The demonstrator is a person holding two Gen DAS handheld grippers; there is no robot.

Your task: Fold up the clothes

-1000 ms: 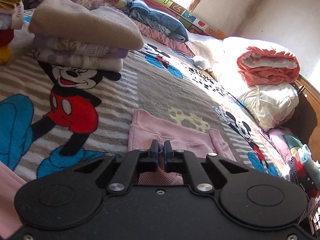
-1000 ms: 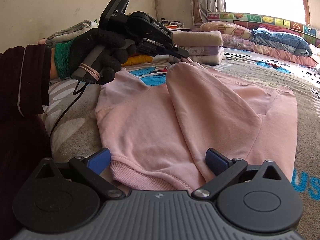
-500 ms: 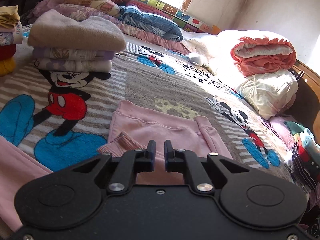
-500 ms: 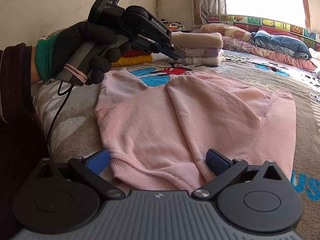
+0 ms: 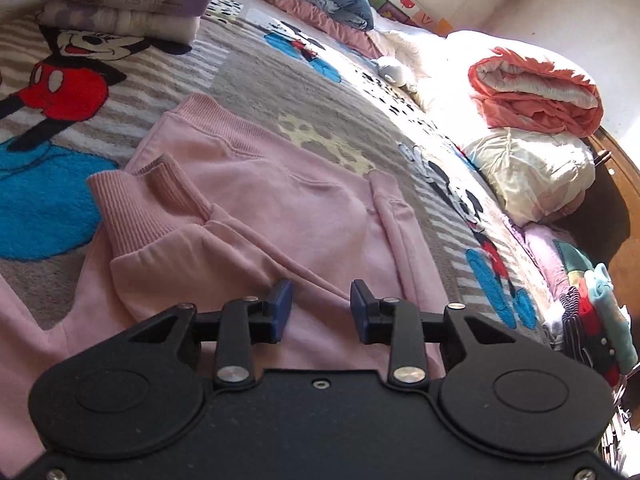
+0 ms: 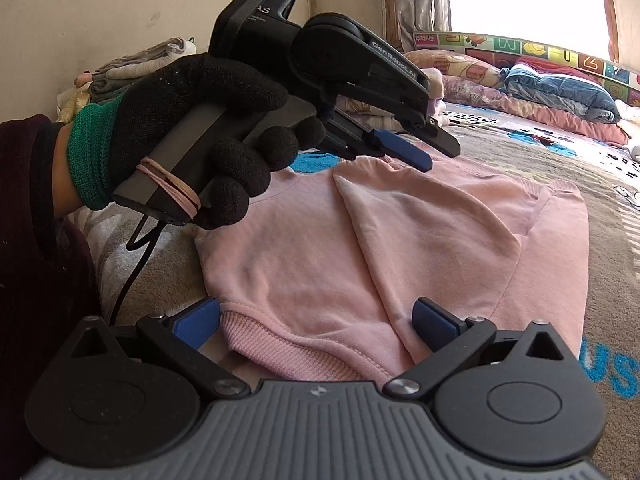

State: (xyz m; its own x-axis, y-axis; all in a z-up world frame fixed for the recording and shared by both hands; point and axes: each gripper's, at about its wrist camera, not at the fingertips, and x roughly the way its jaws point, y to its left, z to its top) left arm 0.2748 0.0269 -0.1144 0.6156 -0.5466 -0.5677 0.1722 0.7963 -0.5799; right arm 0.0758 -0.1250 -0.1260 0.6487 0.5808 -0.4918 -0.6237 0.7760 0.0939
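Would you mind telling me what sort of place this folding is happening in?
Most likely a home bedroom. The pink sweatshirt lies on a bed spread with a cartoon-mouse blanket, pillows line the far edge under a window, and folded laundry is stacked on the blanket.

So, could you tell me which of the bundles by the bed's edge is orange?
The upper bundle: an orange blanket with a white lining, resting on top of the cream bundle.
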